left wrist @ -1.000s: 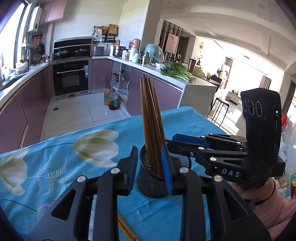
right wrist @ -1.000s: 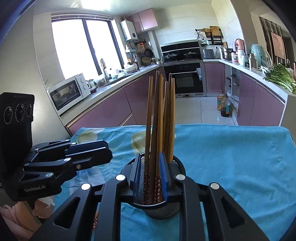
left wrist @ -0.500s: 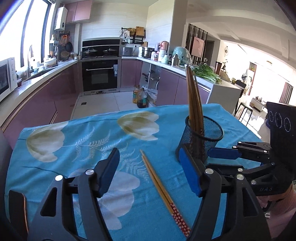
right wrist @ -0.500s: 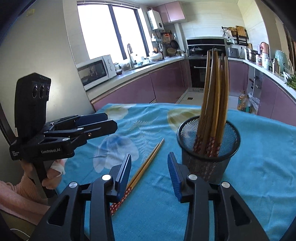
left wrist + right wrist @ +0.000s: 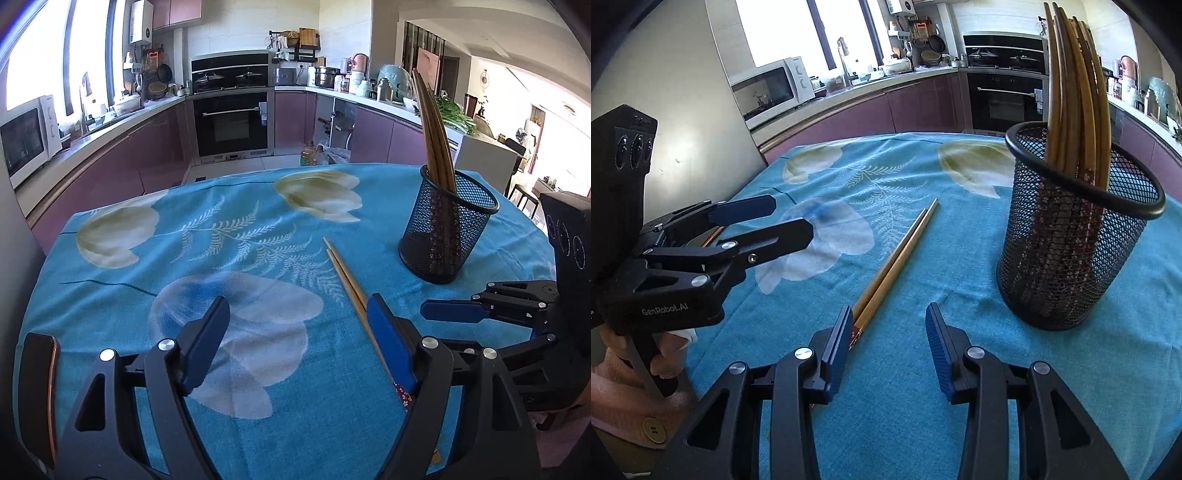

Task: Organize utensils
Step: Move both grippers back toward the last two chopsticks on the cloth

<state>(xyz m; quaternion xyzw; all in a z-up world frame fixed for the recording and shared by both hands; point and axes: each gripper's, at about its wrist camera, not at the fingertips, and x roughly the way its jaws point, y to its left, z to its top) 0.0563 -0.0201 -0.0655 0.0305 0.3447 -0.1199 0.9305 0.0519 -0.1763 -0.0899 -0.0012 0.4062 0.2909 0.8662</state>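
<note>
Between my two hands, low over the table, my left gripper (image 5: 297,338) is opening wide with nothing between its pads, and my right gripper (image 5: 886,343) stands half open, empty too. Just beside each lies the loose pair of tan wooden chopsticks (image 5: 897,258) on the blue flowered tablecloth (image 5: 960,387). Farther right stands the black mesh cup (image 5: 1071,258), already holding other chopsticks. I judge pickup comes next: straddle the pair, close, lift, drop it in.

mesh holder (image 5: 1075,236) standing right, cloth (image 5: 229,258) left bare
</note>
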